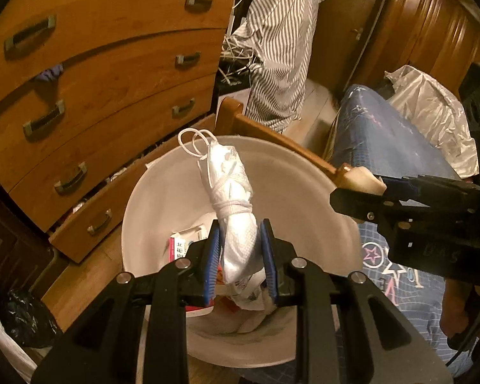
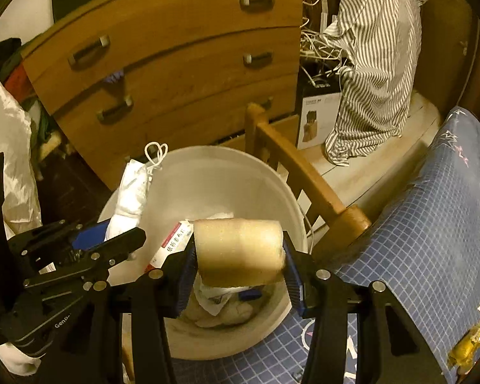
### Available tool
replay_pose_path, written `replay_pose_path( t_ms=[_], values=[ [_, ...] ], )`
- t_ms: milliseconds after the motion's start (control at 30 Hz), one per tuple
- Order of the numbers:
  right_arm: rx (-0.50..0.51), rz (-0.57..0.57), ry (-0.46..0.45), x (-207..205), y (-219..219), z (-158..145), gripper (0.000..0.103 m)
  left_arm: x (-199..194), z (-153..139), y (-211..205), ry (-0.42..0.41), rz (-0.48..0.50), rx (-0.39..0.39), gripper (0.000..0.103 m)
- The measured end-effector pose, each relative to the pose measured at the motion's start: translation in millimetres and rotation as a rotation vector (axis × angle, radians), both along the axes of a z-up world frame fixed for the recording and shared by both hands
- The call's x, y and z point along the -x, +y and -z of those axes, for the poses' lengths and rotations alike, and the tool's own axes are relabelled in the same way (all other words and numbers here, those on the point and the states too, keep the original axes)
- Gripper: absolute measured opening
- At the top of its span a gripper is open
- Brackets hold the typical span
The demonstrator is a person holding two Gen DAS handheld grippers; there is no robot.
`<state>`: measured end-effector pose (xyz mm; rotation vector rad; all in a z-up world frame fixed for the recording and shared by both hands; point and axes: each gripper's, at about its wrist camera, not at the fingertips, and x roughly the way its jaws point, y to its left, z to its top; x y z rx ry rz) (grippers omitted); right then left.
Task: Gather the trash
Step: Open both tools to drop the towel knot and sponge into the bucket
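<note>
Rolled white mask (image 1: 236, 204) in left gripper (image 1: 240, 256) above bin (image 1: 163, 198)

You're in somebody's bedroom, pretty clearly a lived-in home. There's a wooden chest of drawers (image 1: 105, 73) with a couple of drawers hanging open, a striped shirt (image 2: 377, 64) draped by a tangle of white cables (image 2: 320, 48), and a bed with a blue star-print cover (image 2: 432, 224) on a wooden bed frame (image 2: 304, 172). Wood-panelled wardrobe doors (image 1: 432, 22) behind.
</note>
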<state>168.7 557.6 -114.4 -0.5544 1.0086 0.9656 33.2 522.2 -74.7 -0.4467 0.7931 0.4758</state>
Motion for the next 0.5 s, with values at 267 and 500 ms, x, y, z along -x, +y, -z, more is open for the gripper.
replay_pose_path(
  t_ms=[267, 500],
  values=[
    [0.011, -0.002, 0.0, -2, 1, 10, 0.05, -4, 10, 3, 0.023, -0.002, 0.0, 0.023],
    [0.005, -0.003, 0.005, -4, -2, 10, 0.05, -7, 12, 3, 0.032, -0.004, -0.007, 0.023]
  ],
)
